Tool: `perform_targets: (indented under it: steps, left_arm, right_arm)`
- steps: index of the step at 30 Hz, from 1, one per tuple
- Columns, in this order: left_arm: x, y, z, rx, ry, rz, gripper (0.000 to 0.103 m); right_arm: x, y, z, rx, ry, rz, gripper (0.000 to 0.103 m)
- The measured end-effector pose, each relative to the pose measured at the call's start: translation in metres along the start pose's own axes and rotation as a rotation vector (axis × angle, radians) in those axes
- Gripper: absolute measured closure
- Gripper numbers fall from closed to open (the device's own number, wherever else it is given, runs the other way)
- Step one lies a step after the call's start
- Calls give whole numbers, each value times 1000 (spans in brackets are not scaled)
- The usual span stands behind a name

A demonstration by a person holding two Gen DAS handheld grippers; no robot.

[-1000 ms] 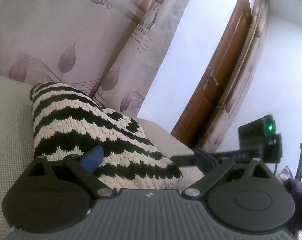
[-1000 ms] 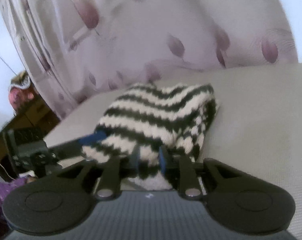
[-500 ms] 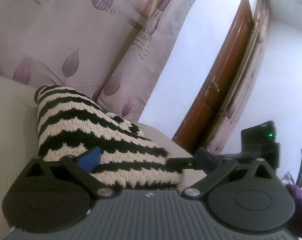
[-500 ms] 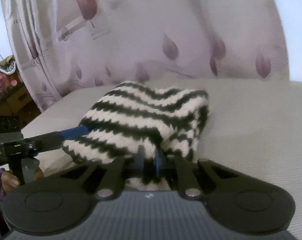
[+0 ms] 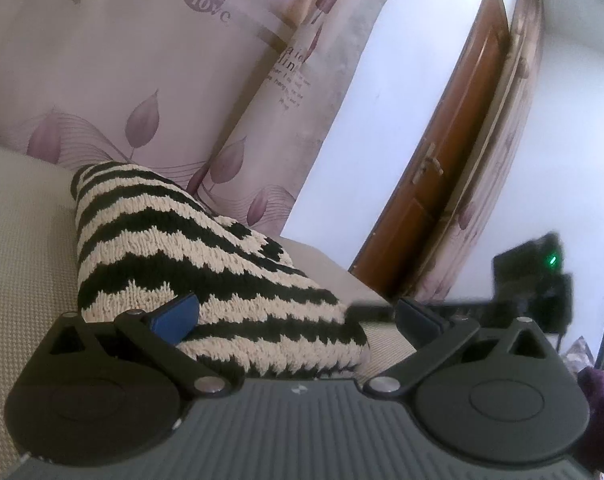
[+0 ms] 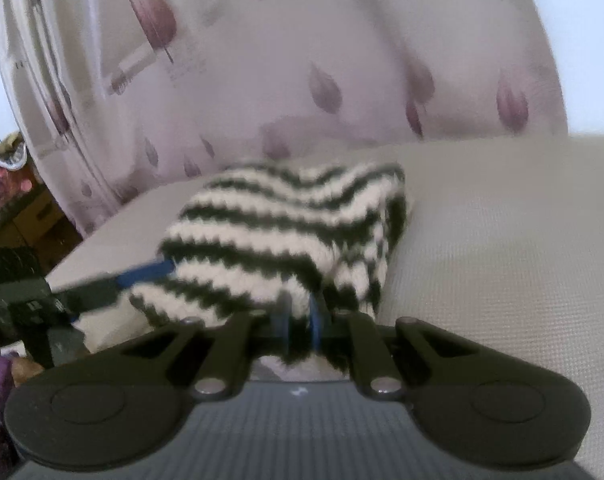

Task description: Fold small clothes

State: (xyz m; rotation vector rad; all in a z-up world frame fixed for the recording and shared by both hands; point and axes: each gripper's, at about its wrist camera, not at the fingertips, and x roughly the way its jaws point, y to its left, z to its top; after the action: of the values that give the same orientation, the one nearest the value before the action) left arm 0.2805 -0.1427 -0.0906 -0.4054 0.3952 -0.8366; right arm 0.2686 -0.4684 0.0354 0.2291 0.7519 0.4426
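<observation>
Left gripper [image 5: 297, 314] is fully spread and idle, its fingers straddling the near edge of the knit [image 5: 189, 256], which lies bunched on the beige bed [image 5: 17, 264] in front of the curtain [image 5: 113, 64]. Right gripper [image 6: 299, 322] was part open a second ago and has now clamped down, pinching a fold of the knit's near edge. Judgement: hand-off done, left has let go and right owns the cloth, so the next fold or drag likely comes from the right.
</observation>
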Motion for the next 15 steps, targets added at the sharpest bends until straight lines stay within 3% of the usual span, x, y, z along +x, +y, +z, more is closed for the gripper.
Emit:
perform_targets:
  steps: [4, 7, 10, 15]
  left_arm:
    - [1, -3, -1, 9, 4, 10, 0]
    - [3, -6, -1, 26, 12, 25, 0]
    - [4, -8, -1, 37, 17, 34, 0]
    - [6, -9, -1, 50, 30, 38, 0]
  right_arm:
    - [-9, 9, 21, -13, -85, -12, 92]
    - [5, 22, 35, -58, -84, -21, 92]
    - [23, 28, 38, -88, -55, -26, 92]
    - [49, 15, 18, -135, 67, -121, 95]
